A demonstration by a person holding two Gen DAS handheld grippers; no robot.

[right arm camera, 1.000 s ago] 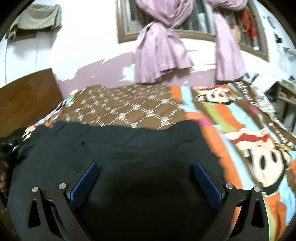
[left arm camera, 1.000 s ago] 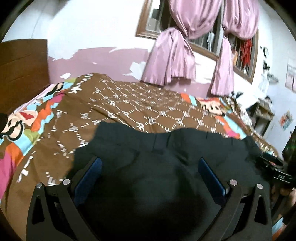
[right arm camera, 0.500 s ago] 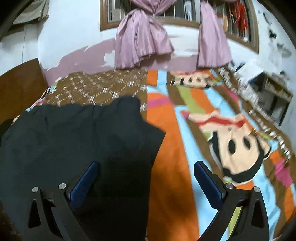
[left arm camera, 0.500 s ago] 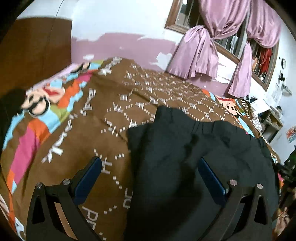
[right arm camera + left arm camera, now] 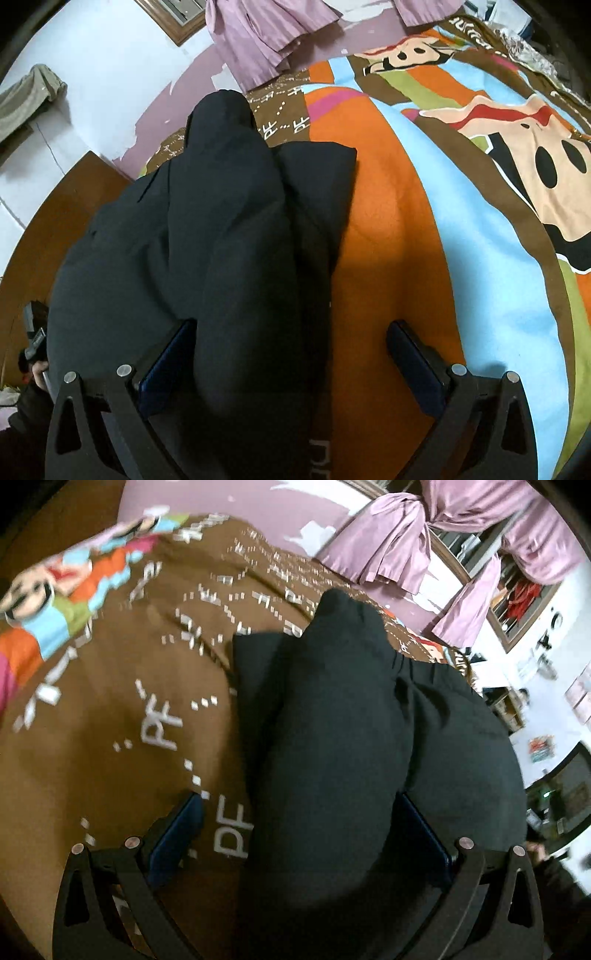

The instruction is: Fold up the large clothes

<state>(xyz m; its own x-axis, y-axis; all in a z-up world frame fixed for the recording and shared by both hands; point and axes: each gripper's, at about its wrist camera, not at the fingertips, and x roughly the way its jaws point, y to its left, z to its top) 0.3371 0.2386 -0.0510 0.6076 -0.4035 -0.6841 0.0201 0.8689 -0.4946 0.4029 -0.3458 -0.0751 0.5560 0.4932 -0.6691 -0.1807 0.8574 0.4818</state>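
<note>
Black garment (image 5: 332, 738) now bunched; left gripper (image 5: 299, 827), right gripper (image 5: 291, 350) swung outward.

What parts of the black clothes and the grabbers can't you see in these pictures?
- Left wrist view: the near end of the black garment runs off the bottom edge.
- Left wrist view: the bedspread print is motion-blurred.
- Right wrist view: whether the right gripper pinches cloth is hidden by the hanging fold.
- Both views: the garment's underside is hidden.
</note>
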